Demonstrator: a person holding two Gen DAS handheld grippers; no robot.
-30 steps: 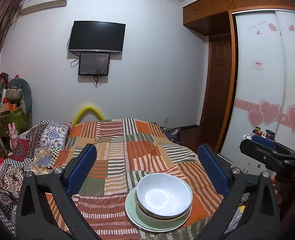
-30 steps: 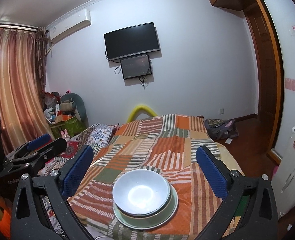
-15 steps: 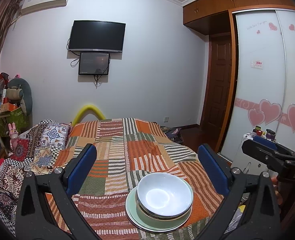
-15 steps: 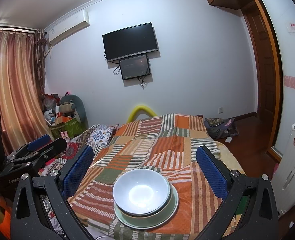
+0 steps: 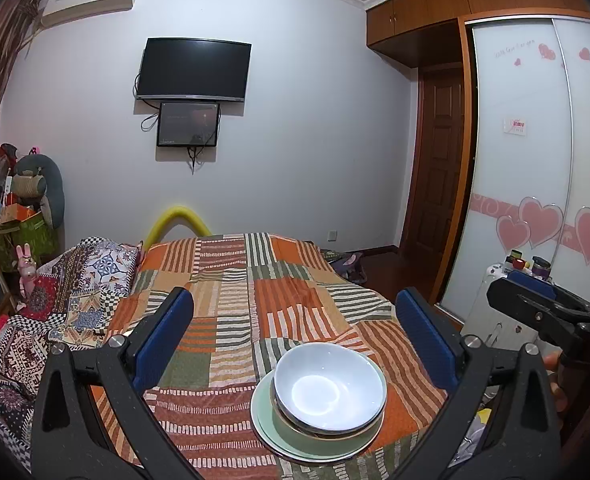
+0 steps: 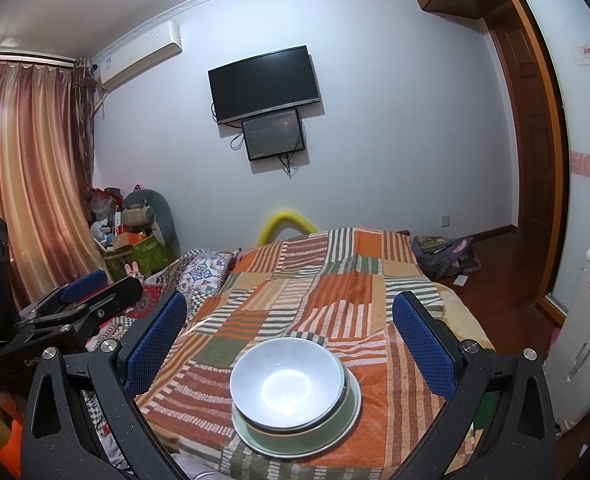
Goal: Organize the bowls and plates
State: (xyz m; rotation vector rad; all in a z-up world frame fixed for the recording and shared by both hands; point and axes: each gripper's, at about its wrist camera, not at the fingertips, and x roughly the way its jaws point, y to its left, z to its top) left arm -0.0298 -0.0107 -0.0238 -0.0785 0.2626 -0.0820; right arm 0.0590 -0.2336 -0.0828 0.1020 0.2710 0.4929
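A white bowl [image 5: 329, 388] sits nested on other bowls on a pale green plate [image 5: 271, 428], stacked near the front edge of the bed. The same bowl [image 6: 287, 384] and plate [image 6: 347, 420] show in the right wrist view. My left gripper [image 5: 295, 320] is open and empty, held above and behind the stack. My right gripper [image 6: 289, 320] is open and empty, also hovering over the stack. Each gripper shows at the edge of the other's view: the right one [image 5: 543, 312], the left one [image 6: 79, 300].
The stack rests on a patchwork striped bedspread [image 5: 235, 280]. Patterned pillows [image 5: 83, 284] lie at the left. A white suitcase [image 6: 587, 344] and wardrobe doors [image 5: 527, 160] stand to the right. Clutter and curtains [image 6: 27, 180] fill the left side.
Almost nothing has moved. Both grippers stay open above the stack, with only a slight drift of the views.
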